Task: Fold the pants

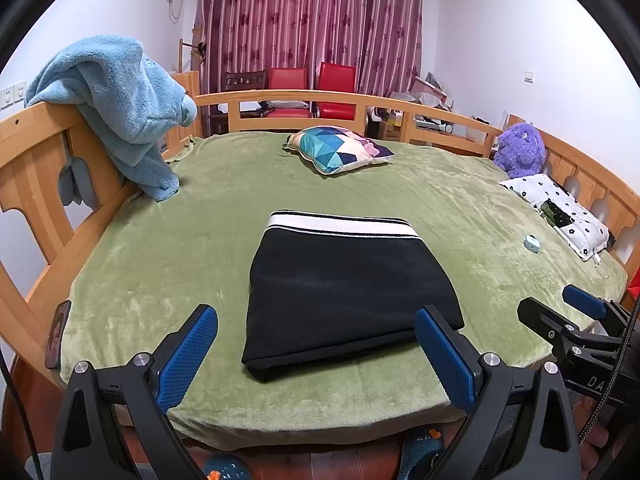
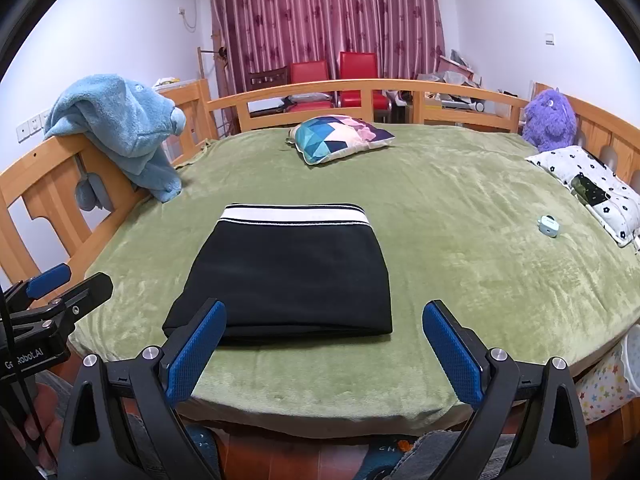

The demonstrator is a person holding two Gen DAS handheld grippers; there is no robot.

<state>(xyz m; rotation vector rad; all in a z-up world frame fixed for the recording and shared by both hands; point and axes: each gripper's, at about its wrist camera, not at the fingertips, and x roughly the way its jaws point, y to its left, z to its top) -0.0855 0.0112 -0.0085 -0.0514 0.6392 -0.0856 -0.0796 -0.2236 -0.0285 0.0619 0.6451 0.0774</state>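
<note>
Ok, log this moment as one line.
pants: folded, on bed | left hand-held gripper: open, empty | right hand-held gripper: open, empty

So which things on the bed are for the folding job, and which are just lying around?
For the job:
- folded black pants with a white striped waistband
- left gripper, open
- right gripper, open

Just lying about:
- geometric blue and pink cushion
- fluffy purple plush toy
- light blue fleece blanket
- white flowered pillow

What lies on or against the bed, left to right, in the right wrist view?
Blue fleece blanket on the rail → folded black pants → geometric cushion → purple plush toy → small teal case → floral pillow.
</note>
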